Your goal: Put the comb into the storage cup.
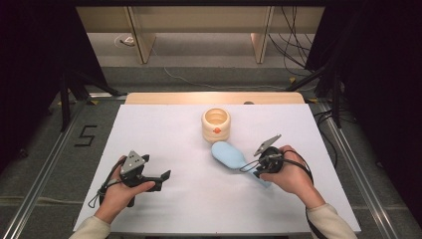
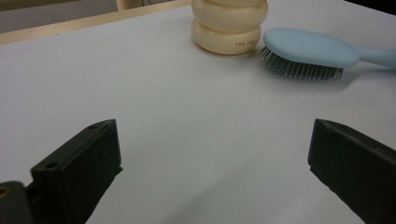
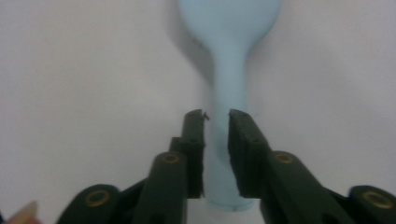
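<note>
The right gripper grasps the blue hairbrush handle; the left gripper is released; the cream jar near the table's far edge has unreadable print.

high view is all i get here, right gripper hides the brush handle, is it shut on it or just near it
Observer: In the right gripper view the right gripper has its jaws closed against both sides of the hairbrush handle.
Operator: bristles up or down
Observer: Down. The left gripper view shows the bristles facing the table.
Operator: brush touching the pot
Observer: The left gripper view shows a narrow gap between the brush head and the cream ringed pot.
Operator: left gripper doing anything
Observer: Its own view shows the left gripper with jaws wide apart, nothing between them.
</note>
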Action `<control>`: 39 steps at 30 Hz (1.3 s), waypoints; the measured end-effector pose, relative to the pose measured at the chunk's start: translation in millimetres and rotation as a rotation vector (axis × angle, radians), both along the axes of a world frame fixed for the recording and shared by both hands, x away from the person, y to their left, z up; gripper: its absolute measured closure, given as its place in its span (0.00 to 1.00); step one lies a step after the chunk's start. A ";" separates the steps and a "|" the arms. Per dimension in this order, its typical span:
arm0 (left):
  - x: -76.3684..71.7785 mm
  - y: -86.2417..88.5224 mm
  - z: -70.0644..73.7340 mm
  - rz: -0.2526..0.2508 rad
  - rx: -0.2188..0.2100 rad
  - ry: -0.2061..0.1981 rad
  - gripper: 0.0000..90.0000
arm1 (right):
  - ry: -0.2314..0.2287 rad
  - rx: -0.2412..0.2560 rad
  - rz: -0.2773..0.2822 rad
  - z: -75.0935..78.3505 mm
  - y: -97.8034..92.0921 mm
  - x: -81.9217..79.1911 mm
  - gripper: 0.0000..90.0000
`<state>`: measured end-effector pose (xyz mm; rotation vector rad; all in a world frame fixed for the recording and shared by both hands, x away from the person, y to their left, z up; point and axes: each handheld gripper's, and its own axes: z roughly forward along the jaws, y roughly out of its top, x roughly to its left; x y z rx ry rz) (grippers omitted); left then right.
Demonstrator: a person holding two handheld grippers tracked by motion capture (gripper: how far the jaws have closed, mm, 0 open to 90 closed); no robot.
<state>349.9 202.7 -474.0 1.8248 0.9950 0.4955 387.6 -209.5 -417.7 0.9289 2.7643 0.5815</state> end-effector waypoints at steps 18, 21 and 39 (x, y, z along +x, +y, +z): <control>0.3 -0.2 -0.7 0.000 0.001 0.003 0.02 | -0.052 0.080 0.094 1.8 0.1 33.1 0.29; 0.3 0.1 -0.7 0.001 0.001 0.003 0.02 | 0.006 0.039 0.101 -5.1 7.3 39.3 0.29; 0.4 0.4 -1.0 -0.001 -0.003 0.004 0.02 | 0.188 -0.125 0.140 -38.2 31.0 58.9 0.35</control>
